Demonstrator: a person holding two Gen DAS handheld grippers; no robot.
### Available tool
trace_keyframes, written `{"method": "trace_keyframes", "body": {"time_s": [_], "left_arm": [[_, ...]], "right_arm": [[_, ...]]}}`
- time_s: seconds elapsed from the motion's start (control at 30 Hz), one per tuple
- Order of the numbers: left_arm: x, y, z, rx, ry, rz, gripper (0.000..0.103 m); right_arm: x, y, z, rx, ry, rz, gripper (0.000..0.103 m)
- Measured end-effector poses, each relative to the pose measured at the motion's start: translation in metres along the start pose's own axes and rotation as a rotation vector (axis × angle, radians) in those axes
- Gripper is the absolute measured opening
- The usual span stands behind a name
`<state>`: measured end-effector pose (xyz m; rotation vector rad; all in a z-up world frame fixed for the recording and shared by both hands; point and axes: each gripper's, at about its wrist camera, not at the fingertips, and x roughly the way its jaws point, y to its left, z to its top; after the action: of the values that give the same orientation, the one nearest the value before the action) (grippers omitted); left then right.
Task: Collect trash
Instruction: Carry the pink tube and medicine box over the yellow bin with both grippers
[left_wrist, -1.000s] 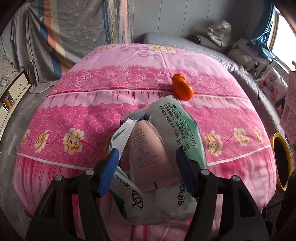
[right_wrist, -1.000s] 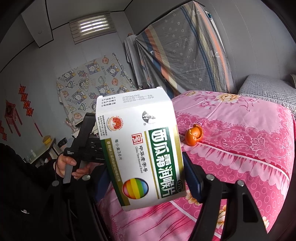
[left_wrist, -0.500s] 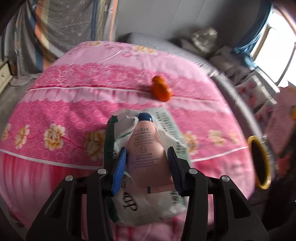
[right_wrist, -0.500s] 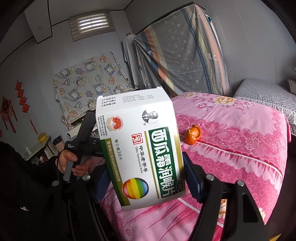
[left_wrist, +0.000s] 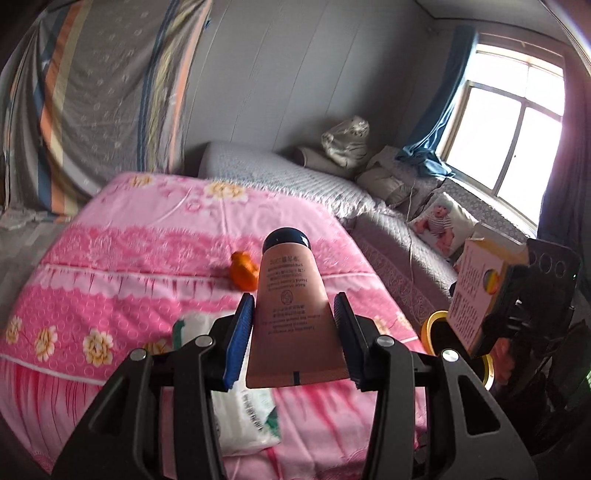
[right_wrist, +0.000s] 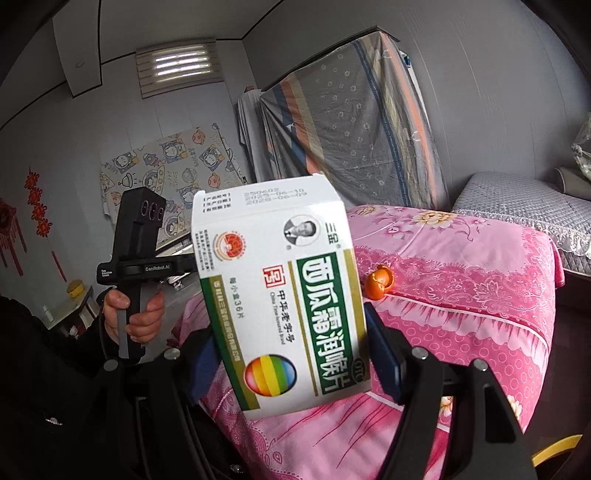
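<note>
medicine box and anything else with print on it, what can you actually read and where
"西瓜霜润喉片": medicine box, green band.
"三金", "OTC", "China Time-honored Brand": same box.
"GenRobot.AI": left gripper, on its body in the right wrist view.
Box date lines: too blurred.
Pink tube print: too small to read.
White wrapper print: blurred.

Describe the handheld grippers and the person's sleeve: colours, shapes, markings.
Both grippers have black angular frames with silver screws and blue finger pads. The left gripper's handle reads "GenRobot.AI" in white, under a black camera block with round lenses. The sleeve is black.
</note>
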<state>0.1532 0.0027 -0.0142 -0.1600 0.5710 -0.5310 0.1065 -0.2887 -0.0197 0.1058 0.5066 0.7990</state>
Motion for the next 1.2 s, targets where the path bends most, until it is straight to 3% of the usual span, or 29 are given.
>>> {"method": "trace_keyframes", "body": {"time_s": [0.23,0.43,0.67,0.77,1.07,1.13,1.2], "left_arm": [[0.013,-0.069,0.023,0.120,-0.043,-0.055,0.042],[0.046,-0.139,0.029,0.237,-0.026,-0.130,0.042],[0.084,-0.208,0.023,0.341,-0.001,-0.203,0.042],[0.097,-0.231,0.018,0.369,0.027,-0.242,0.042],[0.129,-0.290,-0.005,0.475,0.041,-0.260,0.042],[0.139,-0.300,-0.010,0.490,0.052,-0.275,0.017],[0.151,-0.307,-0.012,0.486,0.075,-0.302,0.017]], "right_arm": [[-0.059,-0.015,-0.014,0.086,-0.103,-0.122,0.067],[-0.119,-0.045,-0.038,0.200,-0.183,-0.293,0.067],[-0.184,-0.076,-0.078,0.329,-0.258,-0.516,0.067],[-0.201,-0.087,-0.096,0.382,-0.278,-0.563,0.067],[-0.237,-0.115,-0.149,0.495,-0.302,-0.746,0.067],[-0.238,-0.116,-0.155,0.516,-0.308,-0.757,0.067],[-0.241,-0.121,-0.162,0.536,-0.312,-0.771,0.067]]}}
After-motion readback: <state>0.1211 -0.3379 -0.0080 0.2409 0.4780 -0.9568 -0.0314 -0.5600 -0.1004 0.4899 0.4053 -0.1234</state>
